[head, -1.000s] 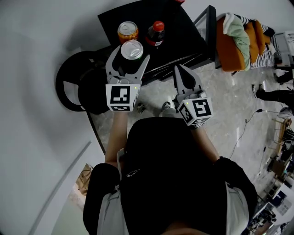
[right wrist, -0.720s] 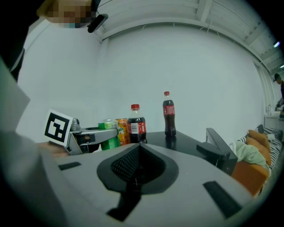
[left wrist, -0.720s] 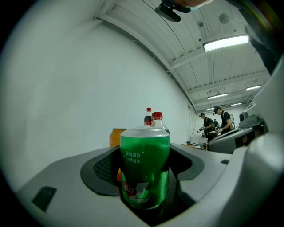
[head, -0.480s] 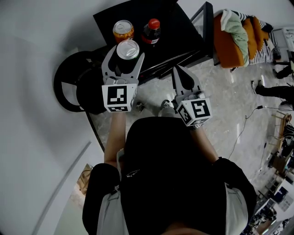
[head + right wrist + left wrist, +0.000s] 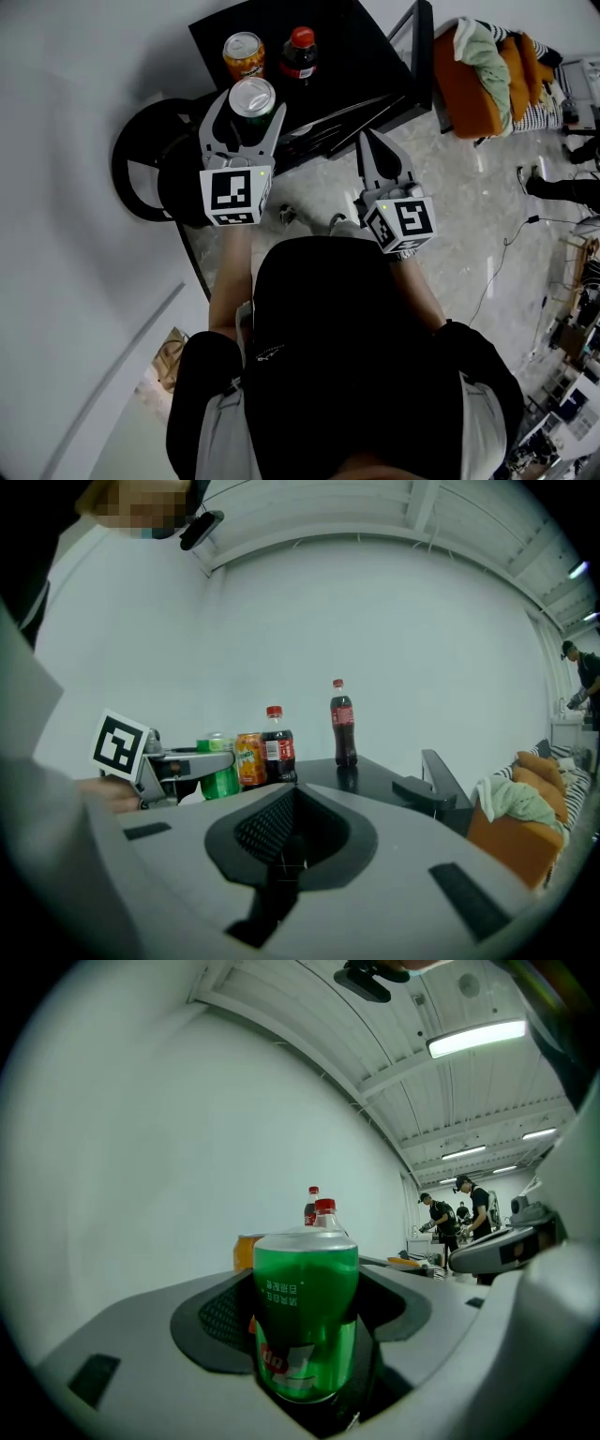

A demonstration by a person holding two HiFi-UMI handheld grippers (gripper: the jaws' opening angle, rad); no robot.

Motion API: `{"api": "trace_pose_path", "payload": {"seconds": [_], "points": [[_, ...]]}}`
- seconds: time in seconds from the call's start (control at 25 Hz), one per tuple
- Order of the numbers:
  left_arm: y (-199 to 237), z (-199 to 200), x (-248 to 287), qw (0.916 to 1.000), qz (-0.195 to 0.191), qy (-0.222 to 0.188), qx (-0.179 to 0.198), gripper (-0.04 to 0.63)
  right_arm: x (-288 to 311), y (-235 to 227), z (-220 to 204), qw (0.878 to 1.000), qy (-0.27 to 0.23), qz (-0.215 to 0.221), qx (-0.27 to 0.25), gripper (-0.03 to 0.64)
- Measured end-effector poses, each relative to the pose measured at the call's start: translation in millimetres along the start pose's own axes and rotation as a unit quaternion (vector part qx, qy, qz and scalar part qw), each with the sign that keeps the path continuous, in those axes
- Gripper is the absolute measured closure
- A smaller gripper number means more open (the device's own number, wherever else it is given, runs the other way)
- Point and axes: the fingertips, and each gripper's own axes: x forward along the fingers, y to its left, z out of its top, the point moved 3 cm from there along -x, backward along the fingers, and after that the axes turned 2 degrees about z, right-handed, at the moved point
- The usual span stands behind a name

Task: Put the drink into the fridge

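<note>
Green soda can point(image 5: 305, 1321) stands upright, long axis vertical; left gripper point(image 5: 250, 103) just clamped onto it; right gripper point(image 5: 367, 142) jaws together, empty.

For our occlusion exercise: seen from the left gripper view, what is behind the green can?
An orange can, a nearer cola bottle and a farther cola bottle, both red-capped. The green can covers most of the orange can and both bottles' lower parts.

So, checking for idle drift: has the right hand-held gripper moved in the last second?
Yes, slightly: in the head view the right hand-held gripper has slid rightward, away from the orange can.
</note>
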Motion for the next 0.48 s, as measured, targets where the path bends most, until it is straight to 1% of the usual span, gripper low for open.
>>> {"api": "trace_pose_path", "payload": {"seconds": [0.12,0.24,0.48], "points": [[-7.1,4.9,-9.0,0.9999,0.01,-0.006,-0.002,0.258,-8.3,-4.6,0.3,1.0,-0.005,0.008,0.004,0.603],[-17.5,8.5,-18.3,0.9996,0.022,-0.01,-0.014,0.258,-18.6,-11.2,-0.9,1.0,-0.008,0.018,0.007,0.603],[-59.6,13.1,-34.4,0.999,0.033,-0.007,-0.03,0.258,-49.7,-34.5,-3.9,0.999,-0.009,0.036,0.017,0.603]]}}
